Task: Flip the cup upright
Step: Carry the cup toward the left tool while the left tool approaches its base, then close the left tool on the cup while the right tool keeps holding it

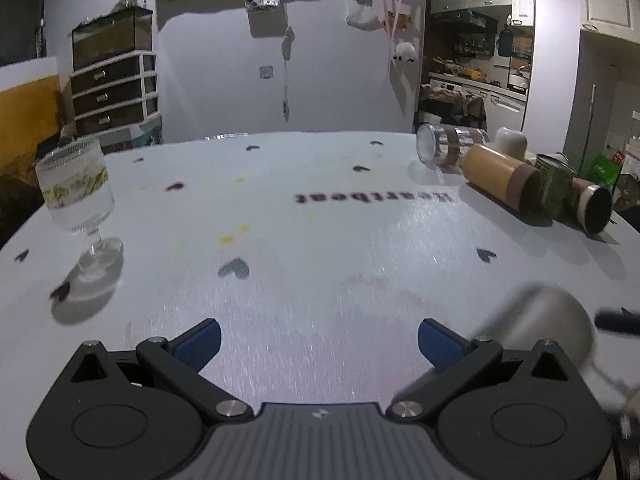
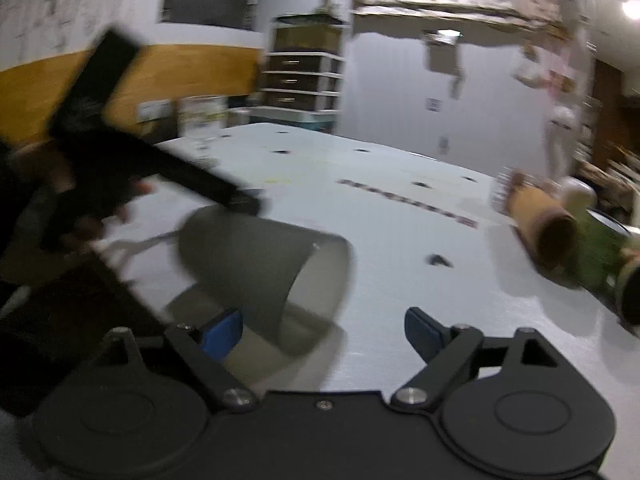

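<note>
A grey metal cup (image 2: 256,256) lies on its side on the white table (image 2: 400,240), its open mouth toward the right gripper. My right gripper (image 2: 324,332) is open, its left blue pad (image 2: 222,332) beside the cup's rim. The view is blurred. The cup shows blurred in the left wrist view (image 1: 540,320) at lower right. My left gripper (image 1: 320,342) is open and empty above the table's near part. It also shows in the right wrist view (image 2: 168,172) as a dark blurred shape at the left.
A stemmed glass (image 1: 78,200) stands upright at the table's left. Several cups lie on their sides at the right: a clear one (image 1: 448,148), a tan one (image 1: 504,182), a green one (image 1: 554,184) and a dark-mouthed one (image 1: 596,208). A white cup (image 1: 510,142) is behind them.
</note>
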Demonstrator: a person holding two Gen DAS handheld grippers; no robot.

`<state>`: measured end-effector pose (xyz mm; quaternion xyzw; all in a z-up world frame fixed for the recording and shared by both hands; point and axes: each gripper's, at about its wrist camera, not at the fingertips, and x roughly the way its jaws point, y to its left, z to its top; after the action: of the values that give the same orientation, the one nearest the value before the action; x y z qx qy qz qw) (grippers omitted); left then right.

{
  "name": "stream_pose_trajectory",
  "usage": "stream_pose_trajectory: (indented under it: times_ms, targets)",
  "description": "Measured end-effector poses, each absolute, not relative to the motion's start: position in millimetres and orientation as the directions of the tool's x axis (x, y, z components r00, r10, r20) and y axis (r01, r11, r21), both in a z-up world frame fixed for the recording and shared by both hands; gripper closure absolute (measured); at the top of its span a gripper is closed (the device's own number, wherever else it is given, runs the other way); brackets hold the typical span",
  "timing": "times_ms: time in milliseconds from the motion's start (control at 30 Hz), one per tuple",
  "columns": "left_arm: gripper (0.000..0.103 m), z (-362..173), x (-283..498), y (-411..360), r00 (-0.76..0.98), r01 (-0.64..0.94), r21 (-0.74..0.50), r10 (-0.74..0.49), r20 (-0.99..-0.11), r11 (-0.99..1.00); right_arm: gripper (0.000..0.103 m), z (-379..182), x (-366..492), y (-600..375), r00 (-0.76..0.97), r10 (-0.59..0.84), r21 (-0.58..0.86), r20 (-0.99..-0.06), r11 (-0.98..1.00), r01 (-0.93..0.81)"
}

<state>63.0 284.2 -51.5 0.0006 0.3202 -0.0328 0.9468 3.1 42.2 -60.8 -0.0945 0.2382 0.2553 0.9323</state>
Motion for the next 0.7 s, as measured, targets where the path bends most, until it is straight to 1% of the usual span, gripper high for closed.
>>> stream_pose_trajectory:
  times_ms: [133,267,433,467,500,567,633,700]
  targets:
    - [0.0,-55,51,283,0.774,0.085,-0.064,-0.106,-0.624,0.994,0.015,-62,19,37,0.782,0.379,-0.022,-0.495,0.894,-0.448]
    - [0.0,-57,43,280,0.764,0.09,-0.064,-0.11,-0.636,0.994,0.017,-64,32,40,0.803,0.331,-0.012,-0.496,0.922,-0.388]
    - [0.0,-56,44,287,0.753,0.069,-0.108,-0.122,-0.647,0.992,0.018,-63,40,36,0.801,0.335,0.038,-0.497,0.93,-0.366]
    - [0.0,-54,43,290,0.751,0.064,-0.136,-0.137,-0.645,0.989,0.018,-63,39,36,0.803,0.334,0.037,-0.494,0.931,-0.364]
    - [0.001,-50,44,295,0.75,0.065,-0.192,-0.174,-0.639,0.979,0.018,-61,38,35,0.806,0.33,0.036,-0.491,0.933,-0.359]
    - [0.004,-43,47,306,0.733,0.079,-0.336,-0.283,-0.619,0.939,0.018,-58,37,31,0.807,0.331,0.056,-0.489,0.935,-0.349]
    - [0.007,-38,52,311,0.71,0.08,-0.443,-0.363,-0.604,0.893,0.019,-53,37,25,0.795,0.347,0.119,-0.498,0.935,-0.333]
    - [0.007,-35,59,308,0.69,0.081,-0.5,-0.411,-0.596,0.862,0.02,-48,37,17,0.781,0.384,0.203,-0.493,0.923,-0.326]
